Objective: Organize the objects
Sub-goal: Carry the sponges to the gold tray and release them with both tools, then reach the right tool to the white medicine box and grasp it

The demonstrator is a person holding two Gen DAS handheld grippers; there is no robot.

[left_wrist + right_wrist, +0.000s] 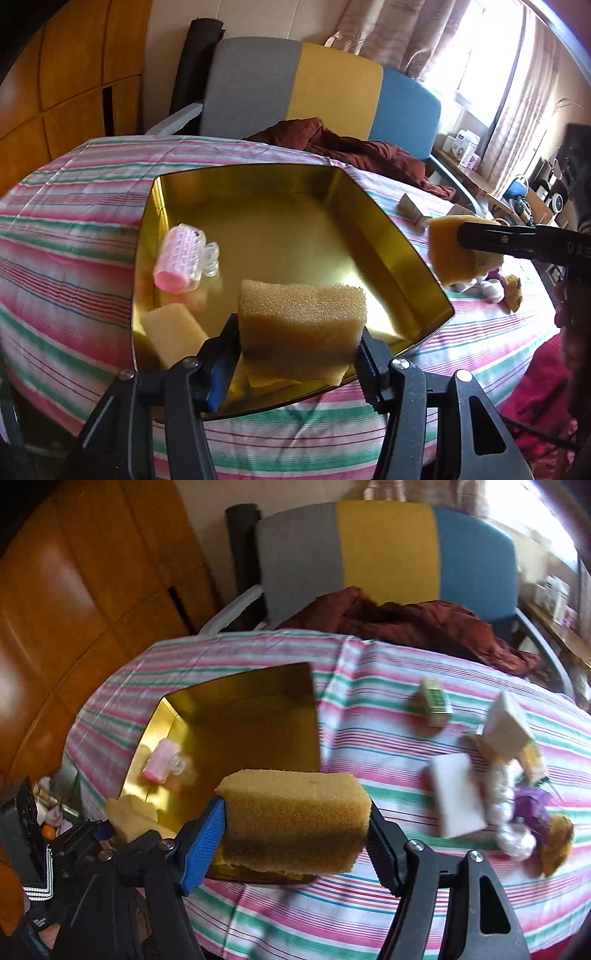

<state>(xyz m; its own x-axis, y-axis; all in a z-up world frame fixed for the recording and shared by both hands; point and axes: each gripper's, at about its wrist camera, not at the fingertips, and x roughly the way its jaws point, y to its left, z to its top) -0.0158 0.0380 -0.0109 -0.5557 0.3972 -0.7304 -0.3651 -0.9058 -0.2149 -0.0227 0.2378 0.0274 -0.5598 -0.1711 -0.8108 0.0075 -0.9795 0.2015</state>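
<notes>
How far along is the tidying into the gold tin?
Done: pink roller and one sponge piece lie in the gold tin. In hand: left gripper and right gripper each hold a sponge. Left: white block, small boxes on the cloth.

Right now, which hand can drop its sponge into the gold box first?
Left, probably. Its tongs hold a sponge already hanging over the gold box. The right tongs grip their sponge out by the box's edge, partly over the striped cloth.

Tan sponge [301, 317], gold tin [280, 221], pink roller [177, 260], striped pink-green-white cloth [74, 206], perhaps purple wrapper [533, 806].
</notes>
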